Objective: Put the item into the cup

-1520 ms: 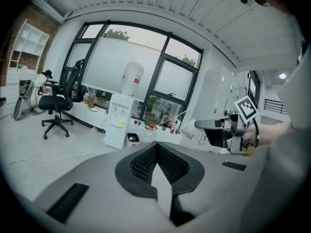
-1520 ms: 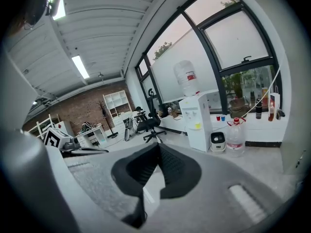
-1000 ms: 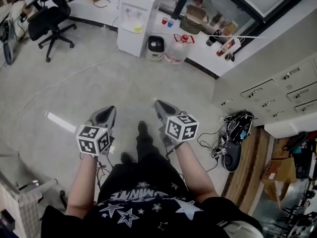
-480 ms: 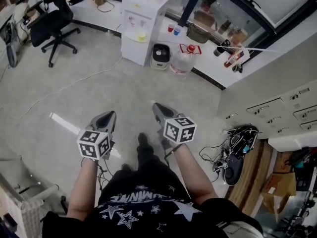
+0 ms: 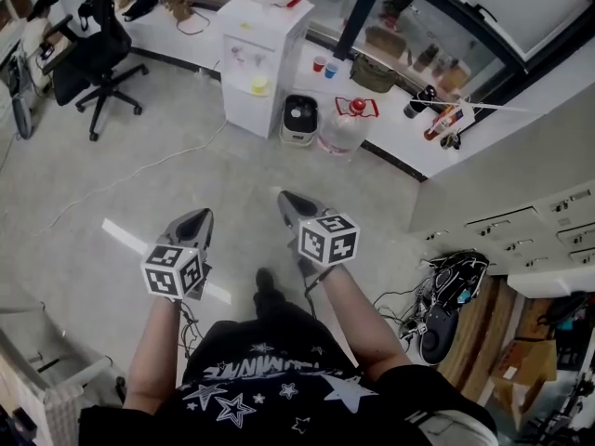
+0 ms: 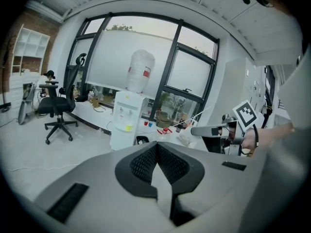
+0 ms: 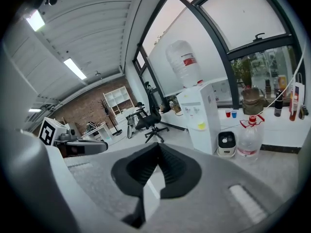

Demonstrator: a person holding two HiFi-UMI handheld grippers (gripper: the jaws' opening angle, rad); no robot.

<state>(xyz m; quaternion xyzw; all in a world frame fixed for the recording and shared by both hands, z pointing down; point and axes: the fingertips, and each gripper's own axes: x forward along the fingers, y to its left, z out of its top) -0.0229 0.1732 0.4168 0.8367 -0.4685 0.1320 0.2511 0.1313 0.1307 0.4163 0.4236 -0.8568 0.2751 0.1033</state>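
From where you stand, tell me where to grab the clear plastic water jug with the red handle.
Probably the red handle on top of the clear plastic water jug, from above: it stands upright on the floor, its body looks wide.

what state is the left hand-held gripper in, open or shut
Shut. In its own view, the left hand-held gripper has its jaws meeting at the tip, nothing between them.

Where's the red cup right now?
Head view, top centre: the red cup stands on the white ledge, just right of the water dispenser, with a blue cup at its right.
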